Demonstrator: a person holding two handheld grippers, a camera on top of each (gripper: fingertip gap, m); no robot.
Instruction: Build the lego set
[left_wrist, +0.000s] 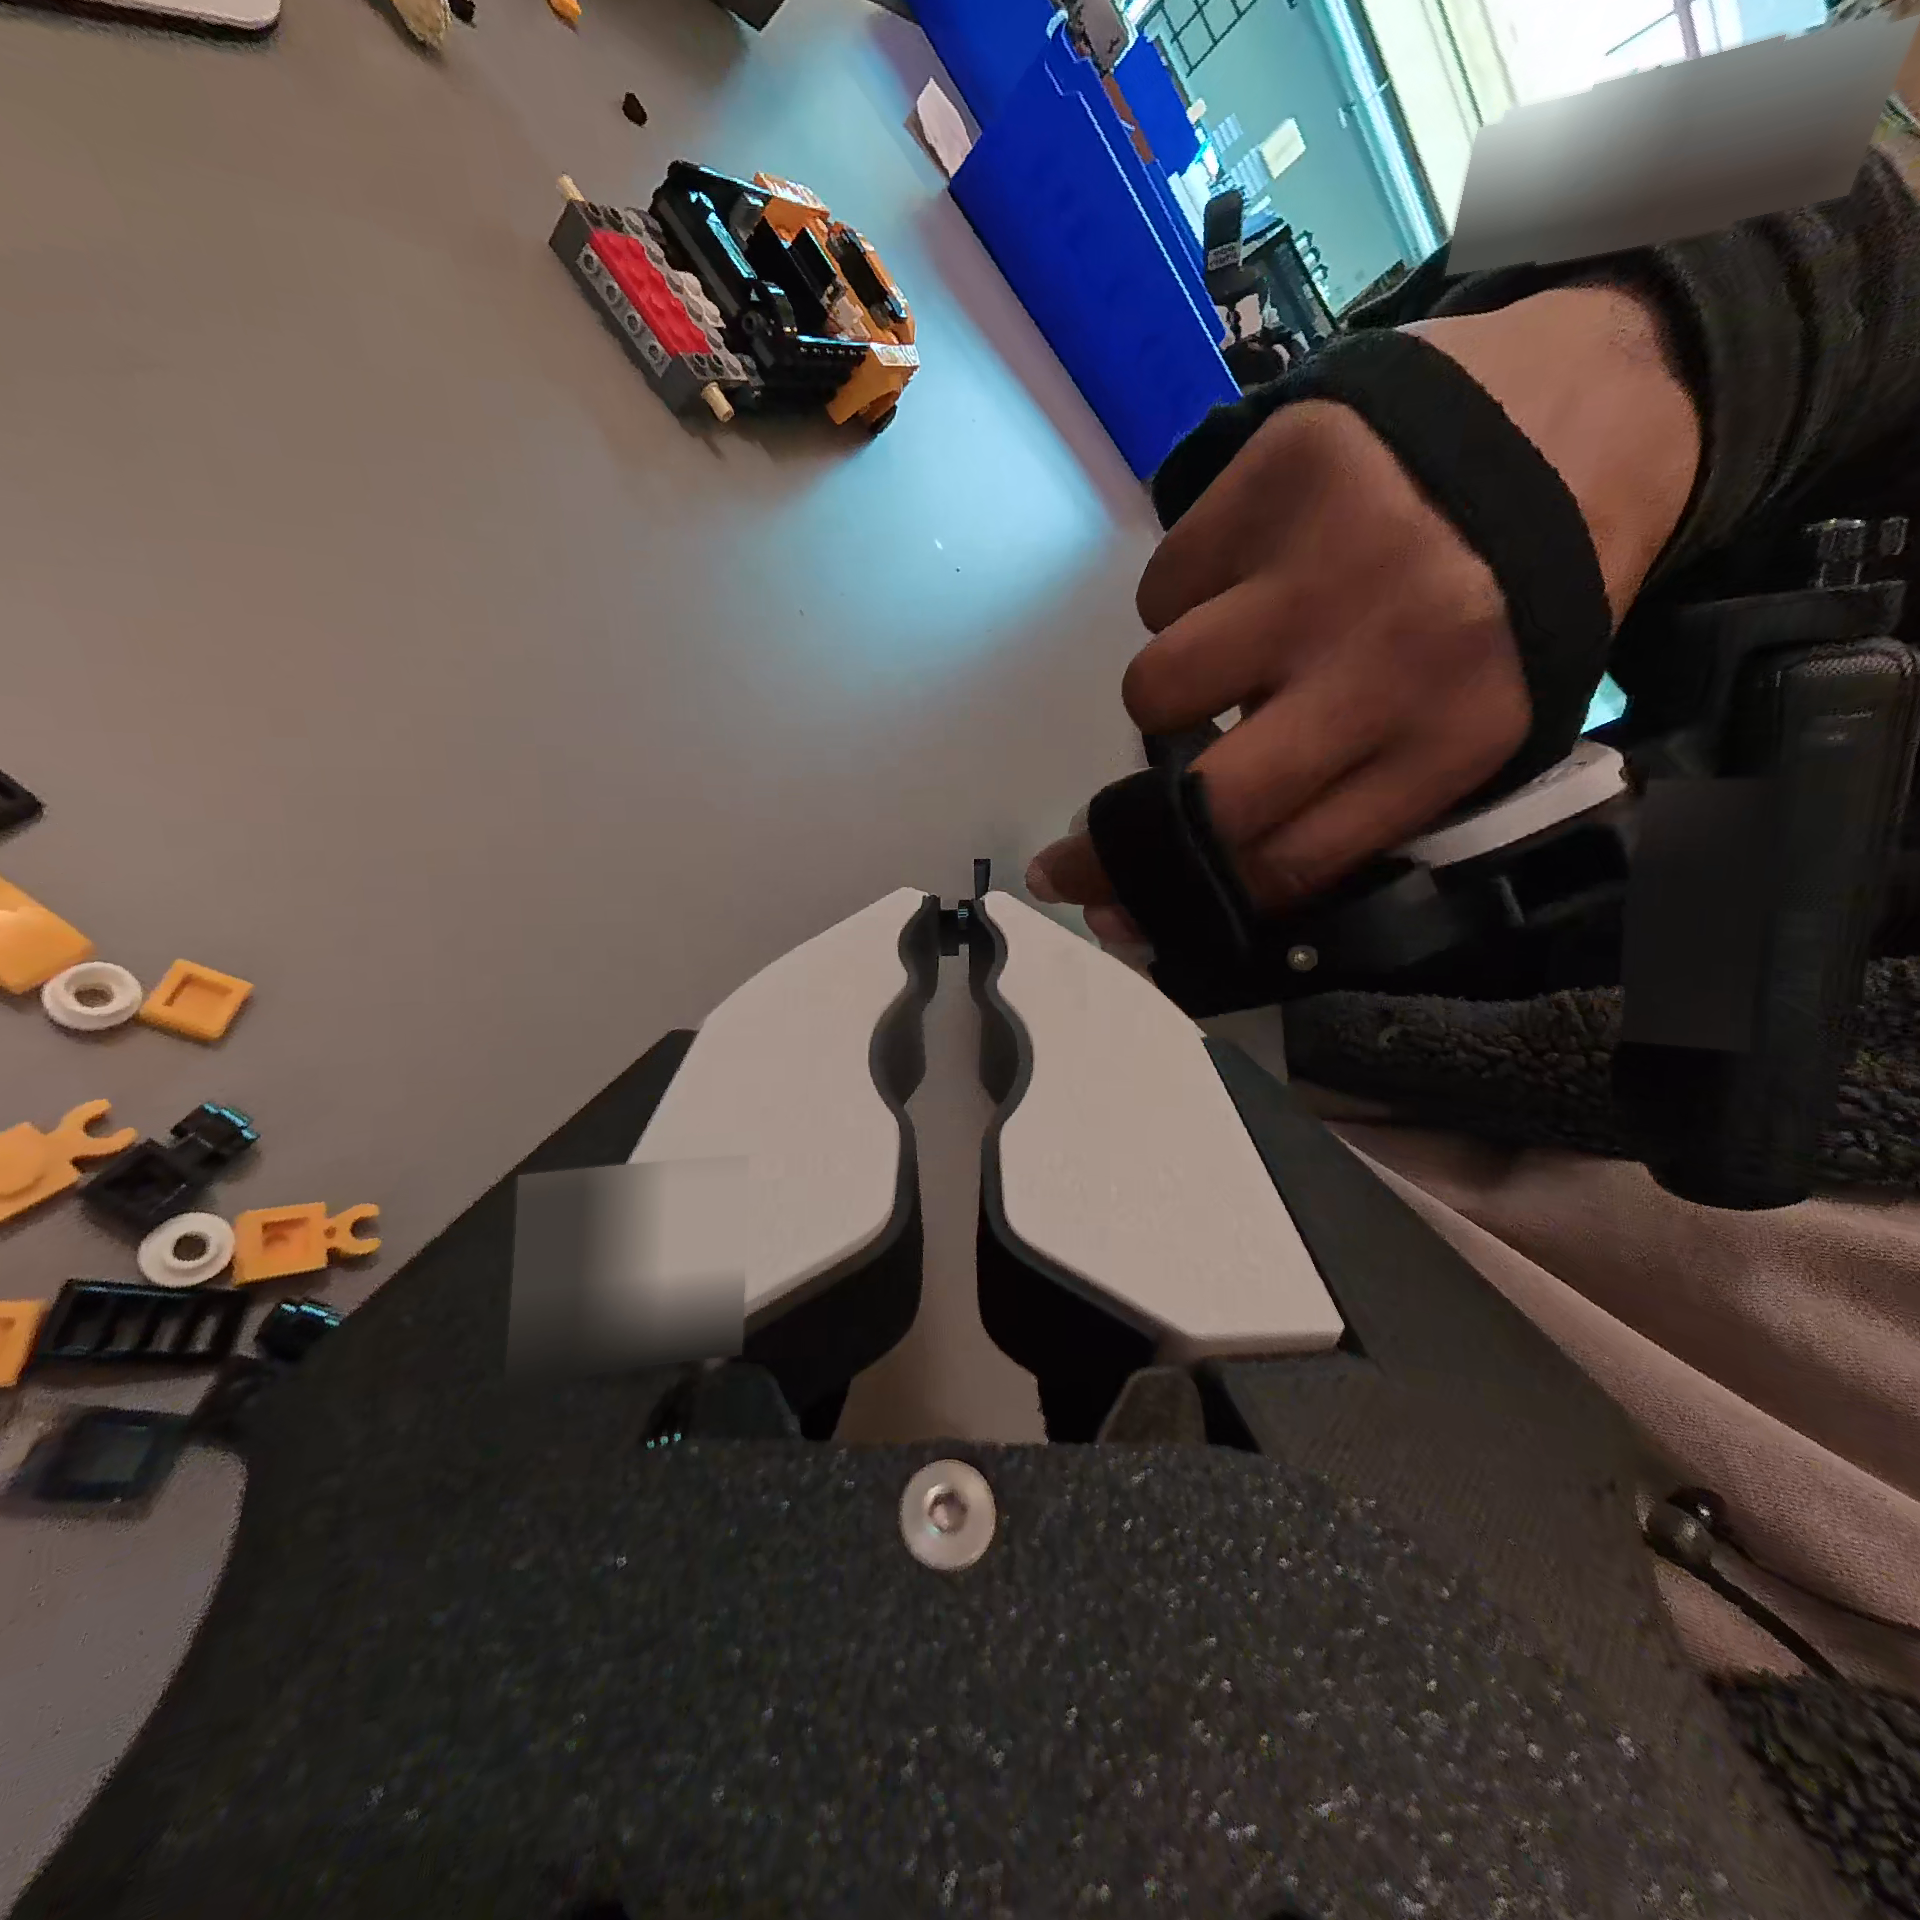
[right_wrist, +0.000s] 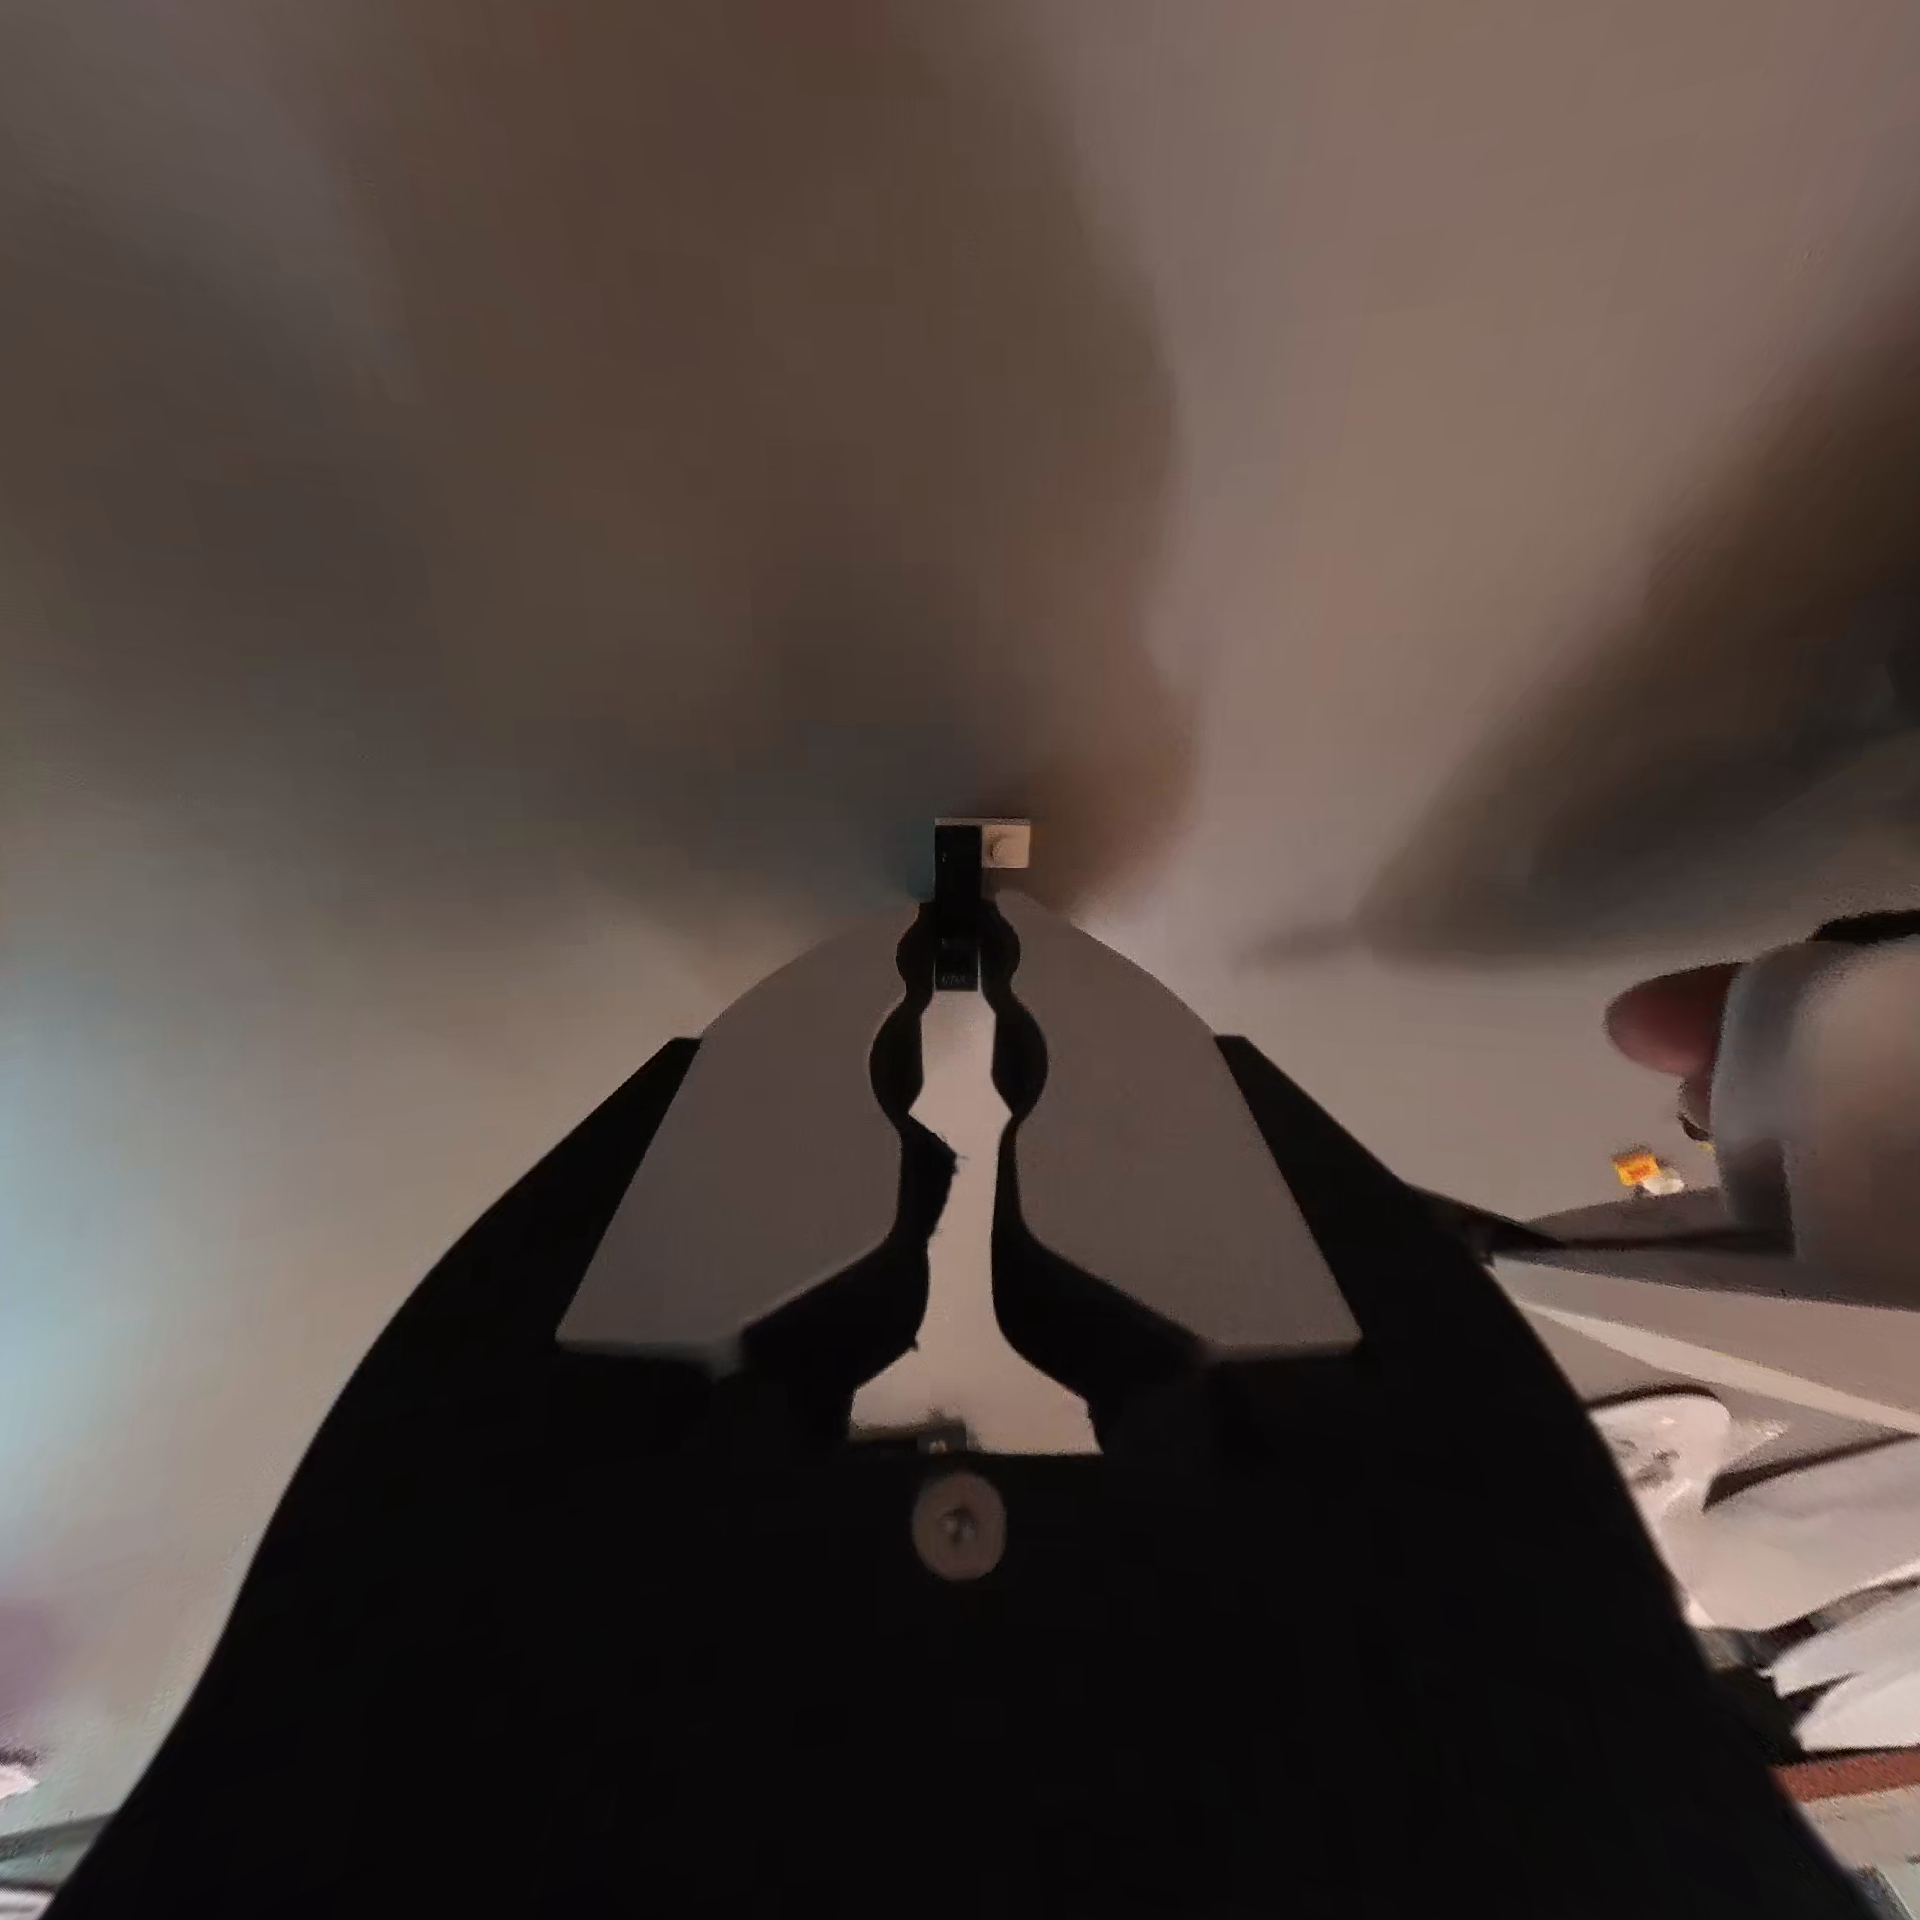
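In the left wrist view my left gripper (left_wrist: 956, 914) is shut on a small black lego piece (left_wrist: 961, 912) just above the grey table (left_wrist: 468, 623). The part-built orange, black and red lego vehicle (left_wrist: 743, 296) lies far ahead on the table. In the right wrist view my right gripper (right_wrist: 958, 914) is shut on a black lego piece (right_wrist: 956, 883) with a small white stud plate (right_wrist: 1008, 844) on its tip. The background there is heavily blurred. The person's right hand (left_wrist: 1340, 665) on the other gripper shows at right in the left wrist view.
Loose orange, black and white lego pieces (left_wrist: 156, 1226) lie at the left of the table. Blue bins (left_wrist: 1081, 239) stand beyond the table's far edge. A thumb (right_wrist: 1673, 1023) and papers (right_wrist: 1766, 1455) show at right in the right wrist view. One gripper's finger ends stand about 11 cm off the other's.
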